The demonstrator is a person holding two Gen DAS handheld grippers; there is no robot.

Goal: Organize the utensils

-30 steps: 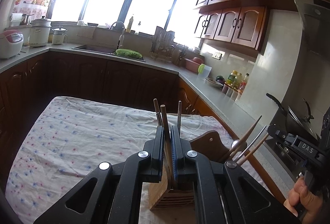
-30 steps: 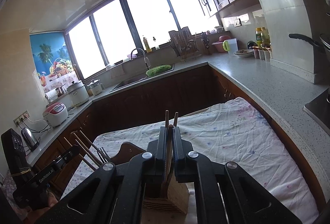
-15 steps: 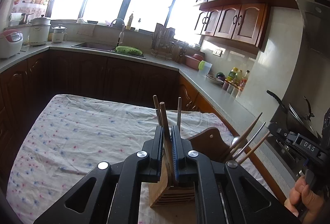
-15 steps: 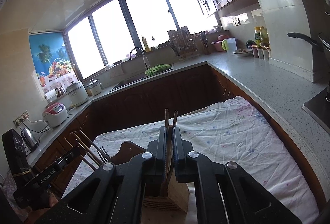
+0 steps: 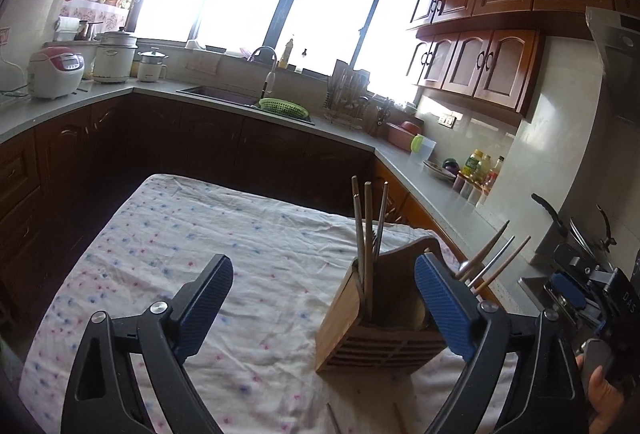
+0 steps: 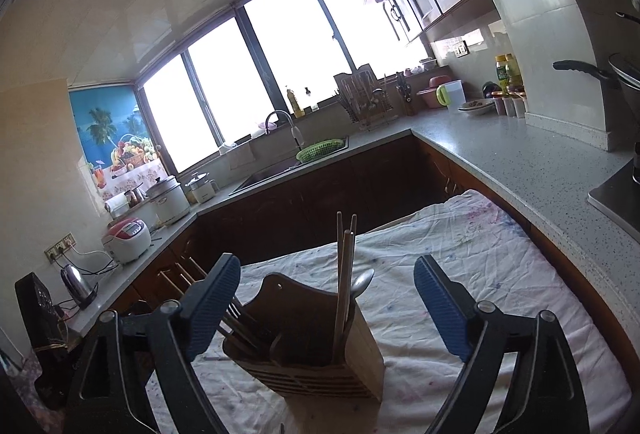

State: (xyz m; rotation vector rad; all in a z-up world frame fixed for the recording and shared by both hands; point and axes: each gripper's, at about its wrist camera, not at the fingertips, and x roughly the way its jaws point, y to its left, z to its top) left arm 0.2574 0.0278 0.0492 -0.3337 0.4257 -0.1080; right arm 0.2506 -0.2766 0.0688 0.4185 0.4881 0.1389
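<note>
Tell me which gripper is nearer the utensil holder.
Right, narrowly: the right gripper has the utensil holder centred ahead; the left gripper sits with it off to its right side.

Daylight poured through the wide windows [image 5: 280,6], which were blown out to pure white in both views. The lower cabinets [image 5: 224,150] beneath sat in deep shadow. Fisheye distortion bent the cabinets and ceiling lines, and dark vignetting filled the corners. The floral tablecloth [image 5: 224,258] looked slightly soft.
</note>
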